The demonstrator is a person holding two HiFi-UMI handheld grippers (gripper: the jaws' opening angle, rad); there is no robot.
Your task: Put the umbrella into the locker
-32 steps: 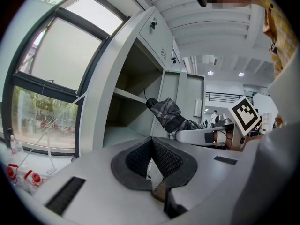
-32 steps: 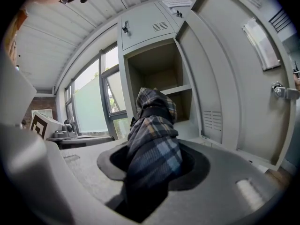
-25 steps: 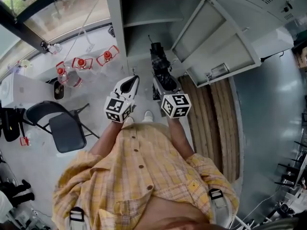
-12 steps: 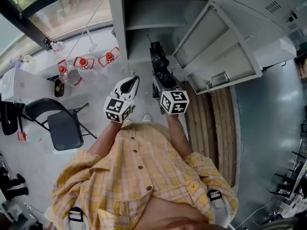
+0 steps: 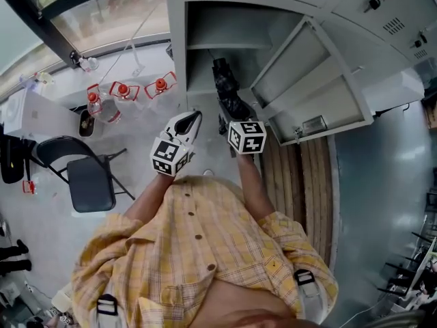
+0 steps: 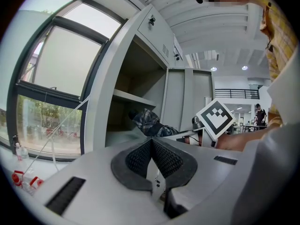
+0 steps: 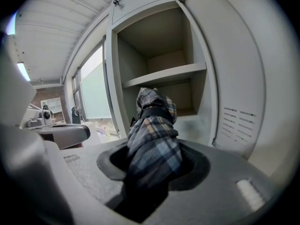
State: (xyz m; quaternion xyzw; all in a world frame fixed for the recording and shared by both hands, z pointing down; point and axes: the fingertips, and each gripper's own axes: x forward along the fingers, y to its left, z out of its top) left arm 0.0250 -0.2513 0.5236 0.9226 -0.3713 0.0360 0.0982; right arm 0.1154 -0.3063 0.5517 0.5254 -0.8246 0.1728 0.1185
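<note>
A folded plaid umbrella [image 7: 152, 139] sticks out forward between the pads of my right gripper [image 7: 152, 162], which is shut on it. In the head view the umbrella [image 5: 229, 94] points into the lower part of the open grey locker [image 5: 179, 53], its tip at the opening under the shelf [image 7: 164, 76]. My left gripper [image 5: 193, 117] hovers just left of it, in front of the locker's left wall. Its pads [image 6: 140, 156] touch each other with nothing between them. The left gripper view shows the umbrella [image 6: 147, 121] in front of the locker [image 6: 108, 107].
The locker door [image 5: 311, 80] stands open to the right of the umbrella. A black folding chair [image 5: 85, 176] and red-capped bottles [image 5: 123, 91] stand on the floor at the left below a window. Wooden slats [image 5: 300, 183] lie on the floor at the right.
My right gripper has carried the umbrella forward, closer to the locker opening. The left gripper has stayed about where it was.
</note>
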